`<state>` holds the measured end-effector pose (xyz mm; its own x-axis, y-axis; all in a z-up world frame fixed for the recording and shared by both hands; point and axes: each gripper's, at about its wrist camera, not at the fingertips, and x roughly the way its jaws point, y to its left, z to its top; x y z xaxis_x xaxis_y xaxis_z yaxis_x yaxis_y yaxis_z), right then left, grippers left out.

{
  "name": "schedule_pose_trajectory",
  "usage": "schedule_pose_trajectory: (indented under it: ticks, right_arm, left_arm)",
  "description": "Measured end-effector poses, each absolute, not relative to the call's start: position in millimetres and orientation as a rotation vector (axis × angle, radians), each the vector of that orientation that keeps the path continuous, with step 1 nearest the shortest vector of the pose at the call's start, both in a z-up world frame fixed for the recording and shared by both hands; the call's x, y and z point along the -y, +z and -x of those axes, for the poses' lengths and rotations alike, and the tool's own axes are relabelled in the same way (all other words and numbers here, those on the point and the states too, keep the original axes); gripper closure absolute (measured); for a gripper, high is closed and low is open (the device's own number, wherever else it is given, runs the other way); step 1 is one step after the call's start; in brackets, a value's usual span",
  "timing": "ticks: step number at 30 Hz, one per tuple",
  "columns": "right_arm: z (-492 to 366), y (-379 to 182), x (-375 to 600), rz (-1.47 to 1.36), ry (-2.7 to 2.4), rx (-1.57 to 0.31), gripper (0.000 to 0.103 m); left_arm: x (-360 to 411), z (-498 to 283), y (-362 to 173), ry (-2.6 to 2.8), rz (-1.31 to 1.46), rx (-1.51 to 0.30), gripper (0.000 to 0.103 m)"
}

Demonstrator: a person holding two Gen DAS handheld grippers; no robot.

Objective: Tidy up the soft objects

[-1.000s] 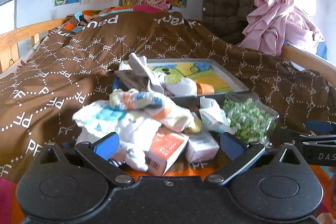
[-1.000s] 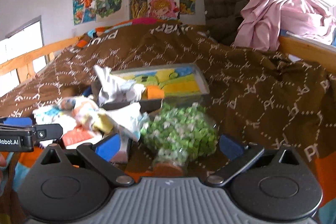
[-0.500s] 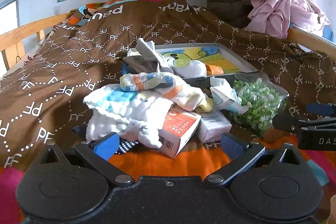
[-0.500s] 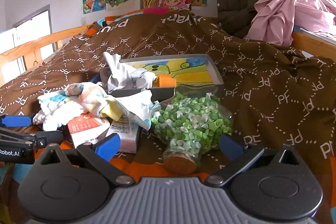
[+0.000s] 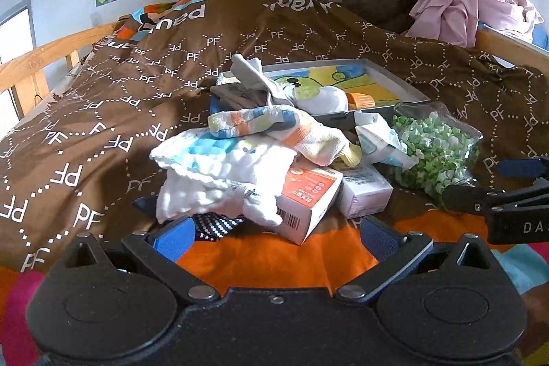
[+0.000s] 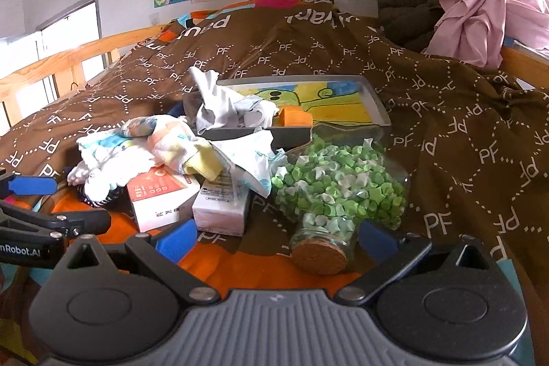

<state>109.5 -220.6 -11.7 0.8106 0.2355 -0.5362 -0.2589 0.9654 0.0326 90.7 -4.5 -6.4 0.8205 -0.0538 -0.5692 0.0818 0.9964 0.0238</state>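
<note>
Soft pile, mid-bed on brown quilt [image 5: 103, 112]: fluffy white cloth [image 5: 219, 174], striped knit sock [image 5: 271, 129], crumpled grey garment [image 6: 219, 105]. Cork-stoppered glass jar [image 6: 336, 194], right; stopper visible only in right view. Left gripper [image 5: 274, 234] and right gripper [image 6: 276, 237]: spread, empty.

Striped cloth [image 5: 274, 126] heaped on white cloths [image 5: 219, 174], beside orange carton [image 5: 305, 198]; left gripper [image 5: 274, 234] held agape, empty.

Fluffy cloth towel [image 5: 219, 170], cork-stoppered glass jar [image 6: 338, 194]

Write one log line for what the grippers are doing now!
left gripper: open, empty | right gripper: open, empty | cloth pile: untouched | jar: lying sideways
</note>
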Motion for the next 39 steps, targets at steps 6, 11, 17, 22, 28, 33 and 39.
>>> schedule_pose_trajectory:
  ticks: [6, 11, 17, 22, 28, 33, 39]
  right_arm:
    - [-109, -13, 216, 0.047, 0.29, -0.557, 0.0]
    - [-108, -14, 211, 0.051, 0.317, -0.541, 0.0]
    - [-103, -12, 205, 0.064, 0.349, -0.514, 0.0]
    - [-101, -12, 201, 0.072, 0.375, -0.498, 0.0]
    - [-97, -13, 194, 0.093, 0.398, -0.495, 0.0]
    - [-100, -13, 183, 0.121, 0.406, -0.474, 0.0]
    - [-119, 0, 167, 0.141, 0.404, -0.411, 0.0]
  left_arm:
    - [-2, -90, -4, -0.056, -0.046, -0.59, 0.001]
    - [-9, -89, -1, -0.046, -0.046, -0.576, 0.001]
    - [-18, -87, 0, -0.036, -0.034, -0.569, 0.001]
    - [-27, -84, 3, -0.033, -0.022, -0.555, 0.001]
    - [-40, -84, 7, -0.05, -0.004, -0.546, 0.001]
    - [-54, -88, 12, -0.065, -0.004, -0.533, 0.001]
    - [-72, -104, 16, -0.086, 0.036, -0.534, 0.001]
